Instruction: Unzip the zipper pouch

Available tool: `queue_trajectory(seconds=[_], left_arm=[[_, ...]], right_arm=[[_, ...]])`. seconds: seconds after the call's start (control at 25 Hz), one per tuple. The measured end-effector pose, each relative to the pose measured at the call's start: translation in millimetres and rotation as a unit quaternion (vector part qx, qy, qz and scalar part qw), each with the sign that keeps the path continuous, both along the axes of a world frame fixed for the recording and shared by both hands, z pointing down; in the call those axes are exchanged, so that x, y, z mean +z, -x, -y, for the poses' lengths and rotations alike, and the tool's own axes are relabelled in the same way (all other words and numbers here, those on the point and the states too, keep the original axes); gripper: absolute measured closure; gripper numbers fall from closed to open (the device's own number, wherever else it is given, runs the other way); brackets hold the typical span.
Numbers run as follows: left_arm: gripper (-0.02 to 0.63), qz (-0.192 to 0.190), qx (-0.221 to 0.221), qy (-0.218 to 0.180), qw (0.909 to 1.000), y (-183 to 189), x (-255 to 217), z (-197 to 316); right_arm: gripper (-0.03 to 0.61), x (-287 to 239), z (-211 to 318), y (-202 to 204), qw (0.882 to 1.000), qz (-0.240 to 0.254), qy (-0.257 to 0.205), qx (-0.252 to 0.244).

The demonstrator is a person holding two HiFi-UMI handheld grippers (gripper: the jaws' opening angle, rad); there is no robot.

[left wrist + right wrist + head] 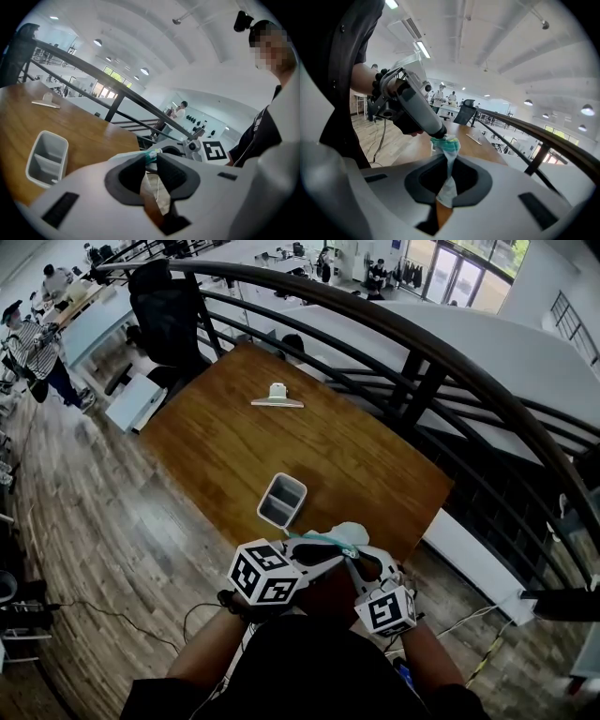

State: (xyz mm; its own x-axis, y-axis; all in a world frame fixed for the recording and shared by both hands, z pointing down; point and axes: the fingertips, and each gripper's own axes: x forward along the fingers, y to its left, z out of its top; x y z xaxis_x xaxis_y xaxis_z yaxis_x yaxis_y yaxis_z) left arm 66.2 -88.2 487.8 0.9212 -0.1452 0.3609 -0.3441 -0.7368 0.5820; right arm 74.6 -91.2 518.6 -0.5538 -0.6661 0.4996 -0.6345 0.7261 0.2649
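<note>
My right gripper (449, 174) is clamped on the white, teal-zipped fabric pouch (447, 144), held up in front of me, while my left gripper (151, 158) pinches its teal zipper end. Unzipping looks barely begun. Next I'd draw the left steadily along the zip, with the right anchoring.

Nothing legible anywhere I look: no words, brands or numbers. The marker cube (265, 575) on the left gripper (336, 559) and the second cube (387, 611) on the right gripper (353, 568) carry only black-and-white square patterns.
</note>
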Motion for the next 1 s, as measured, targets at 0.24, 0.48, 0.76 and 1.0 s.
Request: queue_trajectory(seconds=[0.24,0.48,0.76,1.0], left_arm=[[0.46,-0.018,-0.004,0.026,0.9995,0,2,-3],[0.439,-0.011,-0.012,0.039,0.9991,-1,12,-5],[0.42,-0.014,-0.012,0.06,0.998,1,18,-8],[0.437,-0.03,-0.018,0.087,0.9956,7,19,-6]], right_arm=[[0.572,3,-2,6,0.999,-0.041,-0.016,-0.013],[0.574,7,-6,15,0.997,-0.062,-0.022,-0.03],[0.574,14,-13,27,0.995,-0.083,-0.029,-0.055],[0.574,14,-13,25,0.994,-0.081,-0.029,-0.06]])
